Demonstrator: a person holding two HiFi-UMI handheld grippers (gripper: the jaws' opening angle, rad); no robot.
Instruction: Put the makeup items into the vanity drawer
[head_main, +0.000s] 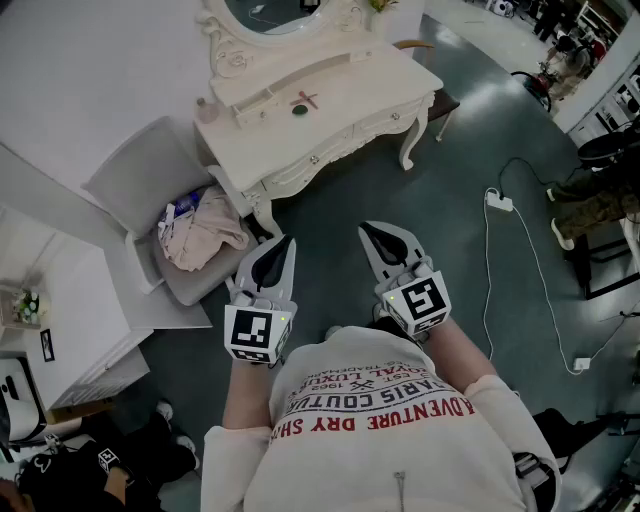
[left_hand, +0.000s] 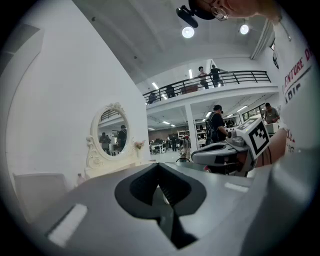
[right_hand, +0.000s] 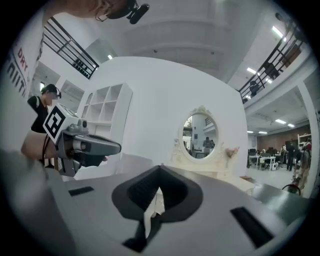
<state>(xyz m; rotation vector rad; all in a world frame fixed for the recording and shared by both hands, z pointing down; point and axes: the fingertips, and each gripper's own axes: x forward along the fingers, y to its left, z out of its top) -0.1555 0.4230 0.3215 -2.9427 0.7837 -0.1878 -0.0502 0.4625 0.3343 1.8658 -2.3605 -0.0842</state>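
Observation:
The white vanity with its oval mirror stands ahead across the grey floor. On its top lie a dark green round item, a reddish item and a small bottle. The front drawers look closed. My left gripper and right gripper are held side by side in front of the person's chest, level, pointing toward the vanity and well short of it. Both are shut with nothing between their jaws. The mirror shows beyond the left gripper, and the mirror beyond the right gripper.
A grey chair heaped with pink cloth stands left of the vanity. White furniture fills the left side. A white cable and power strip lie on the floor at right. A stool sits by the vanity's right end.

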